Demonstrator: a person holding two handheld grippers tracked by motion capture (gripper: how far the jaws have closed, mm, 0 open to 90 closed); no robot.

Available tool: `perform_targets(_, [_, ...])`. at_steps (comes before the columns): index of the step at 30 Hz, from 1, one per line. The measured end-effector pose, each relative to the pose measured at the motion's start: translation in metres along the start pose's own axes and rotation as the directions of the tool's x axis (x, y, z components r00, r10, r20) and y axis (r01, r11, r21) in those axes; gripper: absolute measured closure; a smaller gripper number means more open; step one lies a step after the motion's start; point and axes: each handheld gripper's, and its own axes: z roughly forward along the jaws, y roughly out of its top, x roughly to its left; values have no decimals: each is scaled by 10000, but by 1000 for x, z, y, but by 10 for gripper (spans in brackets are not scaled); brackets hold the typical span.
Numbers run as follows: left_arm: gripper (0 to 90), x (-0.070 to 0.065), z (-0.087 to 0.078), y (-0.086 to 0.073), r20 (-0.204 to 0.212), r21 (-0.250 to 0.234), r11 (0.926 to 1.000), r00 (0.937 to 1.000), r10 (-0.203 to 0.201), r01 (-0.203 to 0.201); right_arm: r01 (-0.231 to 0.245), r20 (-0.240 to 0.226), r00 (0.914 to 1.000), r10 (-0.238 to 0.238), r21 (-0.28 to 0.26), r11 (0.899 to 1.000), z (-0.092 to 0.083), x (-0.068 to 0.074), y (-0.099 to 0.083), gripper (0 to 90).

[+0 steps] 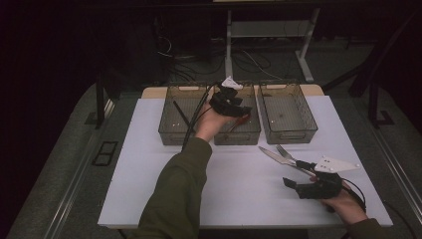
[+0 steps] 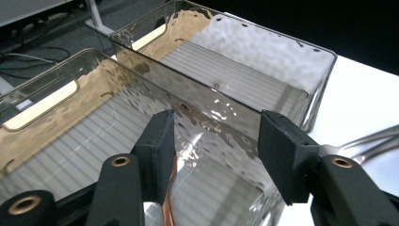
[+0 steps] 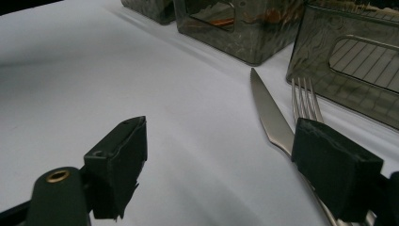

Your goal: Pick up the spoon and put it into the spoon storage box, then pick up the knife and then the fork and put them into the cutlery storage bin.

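1. Two pieces of cutlery are left on the table point(image 1: 199, 189): a knife point(image 1: 272, 156) and a fork point(image 1: 285, 152), side by side at the near right, just in front of the right bin point(image 1: 287, 112).
2. Right gripper point(image 1: 293, 172) sits just near of them, fingers point(image 3: 336, 169) wide apart, holding nothing. In the right gripper view the knife point(image 3: 268, 113) and fork point(image 3: 306, 101) run out past the right-hand finger, not between the two.
3. Long axes: both lie diagonal, tips far-left, handles near-right toward the right gripper. Handles are the closest part to grab.
4. Left gripper point(image 1: 234, 102) is well away, over the middle bin point(image 1: 238, 135), fingers point(image 2: 160, 146) about half open and empty. A brown-handled item point(image 2: 168, 197) lies below in the bin, untouched.
5. Judgement: right hand is far nearer. It needs to shift sideways so one handle falls in the gap, then close across the handle.
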Motion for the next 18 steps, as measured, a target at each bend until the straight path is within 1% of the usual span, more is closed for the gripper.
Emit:
perform_targets(1, [436, 0, -3, -1, 22, 4, 10000, 10000, -6, 6, 1, -6, 10000, -1, -12, 10000, 0, 0, 0, 181])
perform_targets(2, [424, -1, -6, -3, 76, -77, 9999, 9999, -103, 104, 33, 17, 10000, -33, -33, 10000, 0, -1, 0, 180])
perform_targets(3, [415, -2, -9, -4, 106, -70, 10000, 9999, -44, 45, 9, 2, 10000, -9, -30, 10000, -1, 0, 0, 181])
perform_targets(4, [403, -4, -11, -6, 92, -178, 9998, 9999, -113, 114, 9, 6, 10000, -9, -36, 10000, -1, 0, 0, 181])
perform_targets(7, [370, -8, -18, -9, 188, -186, 9998, 9998, -38, 42, -12, 21, 10000, 12, -17, 10000, -1, 0, 0, 181])
perform_targets(9, [356, -12, -23, -13, 336, -230, 9997, 9994, -34, 42, 33, 25, 10000, -33, -3, 10000, 0, -1, 0, 180])
perform_targets(14, [325, -22, -36, -23, 332, -261, 9996, 9994, 111, -102, 20, 52, 10000, -21, 24, 10000, 0, 0, 0, 181])
perform_targets(17, [301, -26, -43, -31, 428, -335, 9994, 9991, 24, -9, 86, 59, 9999, -86, 14, 10000, 0, 0, -1, 181])
perform_targets(18, [295, -27, -45, -34, 429, -332, 9994, 9991, 52, -38, 108, 68, 9999, -109, 10, 9999, -1, 0, -1, 180])
